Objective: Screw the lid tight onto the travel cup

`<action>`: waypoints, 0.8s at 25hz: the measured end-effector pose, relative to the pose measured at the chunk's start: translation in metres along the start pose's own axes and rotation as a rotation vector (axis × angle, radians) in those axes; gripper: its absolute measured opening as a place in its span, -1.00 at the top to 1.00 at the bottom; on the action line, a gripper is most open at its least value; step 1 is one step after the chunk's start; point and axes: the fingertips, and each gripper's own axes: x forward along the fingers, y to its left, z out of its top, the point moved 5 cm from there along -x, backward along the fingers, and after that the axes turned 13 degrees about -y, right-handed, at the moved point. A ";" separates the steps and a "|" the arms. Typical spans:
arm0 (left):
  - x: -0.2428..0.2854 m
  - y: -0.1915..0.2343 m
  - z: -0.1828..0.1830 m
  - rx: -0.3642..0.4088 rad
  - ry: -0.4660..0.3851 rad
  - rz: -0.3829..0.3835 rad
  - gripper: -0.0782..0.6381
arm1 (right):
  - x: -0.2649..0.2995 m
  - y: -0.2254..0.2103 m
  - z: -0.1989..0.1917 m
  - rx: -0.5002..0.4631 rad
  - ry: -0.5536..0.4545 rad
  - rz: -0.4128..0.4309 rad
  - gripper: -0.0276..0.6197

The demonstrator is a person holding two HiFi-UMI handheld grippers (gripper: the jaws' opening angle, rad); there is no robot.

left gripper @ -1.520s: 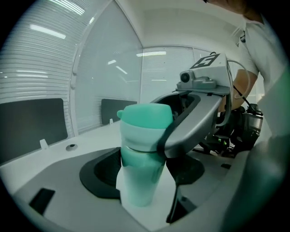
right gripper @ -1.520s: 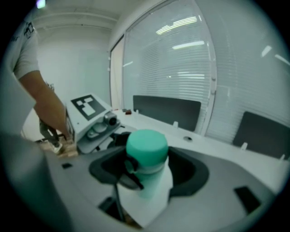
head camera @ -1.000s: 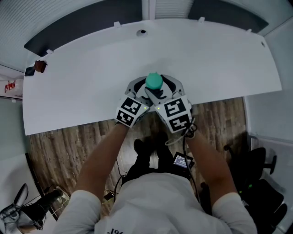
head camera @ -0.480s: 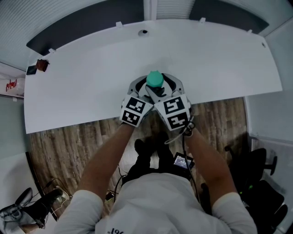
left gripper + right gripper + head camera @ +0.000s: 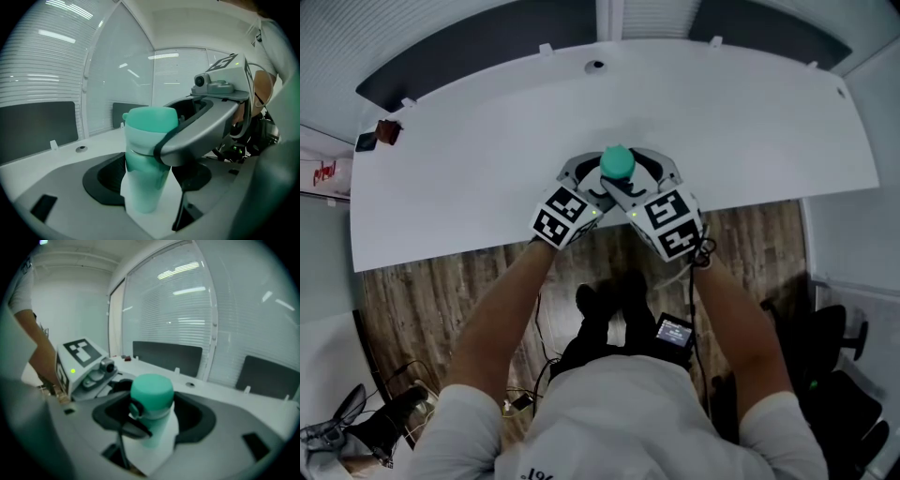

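A teal travel cup [image 5: 617, 163] with its teal lid [image 5: 151, 389] on top stands upright near the front edge of the white table [image 5: 469, 159]. My left gripper [image 5: 598, 183] comes in from the near left and is shut on the cup's body [image 5: 143, 180]. From the near right, my right gripper [image 5: 630, 178] is shut round the lid. In the left gripper view the right gripper's grey finger [image 5: 201, 136] crosses the lid. In the right gripper view the left gripper's dark finger [image 5: 133, 427] lies against the cup below the lid.
A small red-brown object [image 5: 386, 132] sits at the table's far left corner and a round cable hole [image 5: 596, 66] at the back middle. The table's front edge runs just under my hands, above wooden floor. A black chair [image 5: 830, 361] stands at the lower right.
The two grippers have turned apart around the cup: the left marker cube swung left, the right one swung right. The cup stayed in place.
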 end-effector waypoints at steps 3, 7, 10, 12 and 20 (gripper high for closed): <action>-0.001 -0.001 0.000 -0.023 -0.033 0.052 -0.10 | 0.001 0.002 0.000 0.005 -0.005 -0.043 -0.01; -0.001 -0.001 -0.002 -0.033 -0.049 0.118 -0.10 | 0.002 0.003 -0.001 0.012 -0.008 -0.099 -0.01; -0.001 -0.002 0.000 -0.043 -0.052 0.165 -0.10 | 0.002 0.004 -0.001 0.019 -0.010 -0.136 -0.01; -0.001 -0.003 0.000 -0.046 -0.055 0.193 -0.10 | 0.003 0.005 -0.001 0.025 -0.011 -0.159 -0.01; -0.002 -0.004 0.000 -0.040 -0.041 0.190 -0.10 | 0.002 0.004 -0.001 0.025 -0.014 -0.164 -0.01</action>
